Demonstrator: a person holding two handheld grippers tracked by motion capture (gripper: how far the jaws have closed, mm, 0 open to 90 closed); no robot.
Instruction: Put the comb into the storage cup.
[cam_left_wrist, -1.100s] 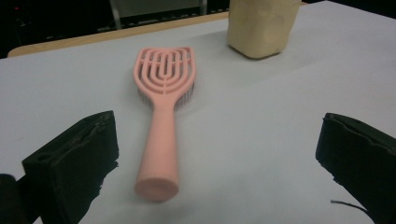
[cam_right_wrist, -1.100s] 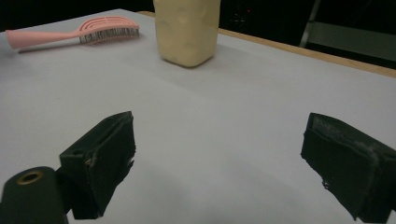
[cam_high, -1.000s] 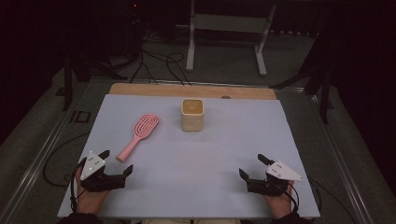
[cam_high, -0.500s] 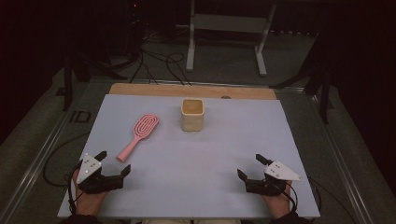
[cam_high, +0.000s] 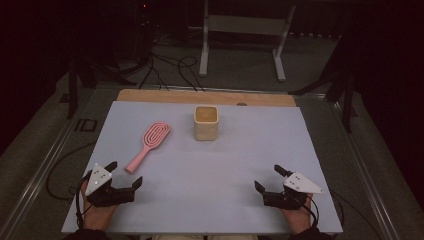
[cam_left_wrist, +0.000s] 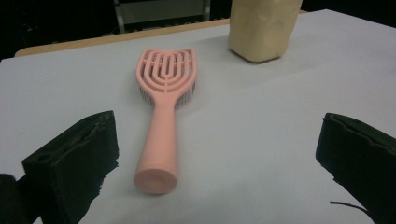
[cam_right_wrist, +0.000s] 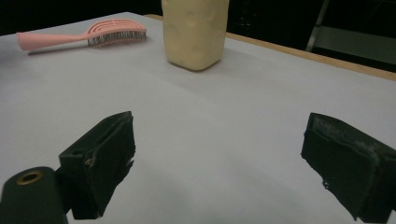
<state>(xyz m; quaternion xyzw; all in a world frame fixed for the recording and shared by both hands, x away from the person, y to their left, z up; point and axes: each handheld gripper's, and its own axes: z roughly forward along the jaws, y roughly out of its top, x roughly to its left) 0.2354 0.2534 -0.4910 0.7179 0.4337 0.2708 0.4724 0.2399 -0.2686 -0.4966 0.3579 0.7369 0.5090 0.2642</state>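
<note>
The left gripper (cam_high: 124, 174) sits low at the near left corner of the table (cam_high: 310, 150), jaws spread wide and holding nothing, pointed toward the pink hairbrush (cam_high: 149, 145). In the left gripper view the brush (cam_left_wrist: 163, 116) lies flat on the pale sheet with its handle end toward the jaws, nearer the left jaw than the right, and not touching either. Its bristles face down and the looped, vented back faces up.

The right gripper (cam_high: 267, 179) rests at the near right corner, well apart from the left one, and it too is released, jaws wide with only bare table between them. A hand (cam_high: 295, 215) grips it from below.

Beyond the brush head, toward the far middle of the table, stands a cream-coloured square container (cam_high: 206, 122), upright and open at the top. From the right gripper view the container (cam_right_wrist: 195, 32) stands straight ahead, with the brush (cam_right_wrist: 84, 33) off to its left and apart from it.
</note>
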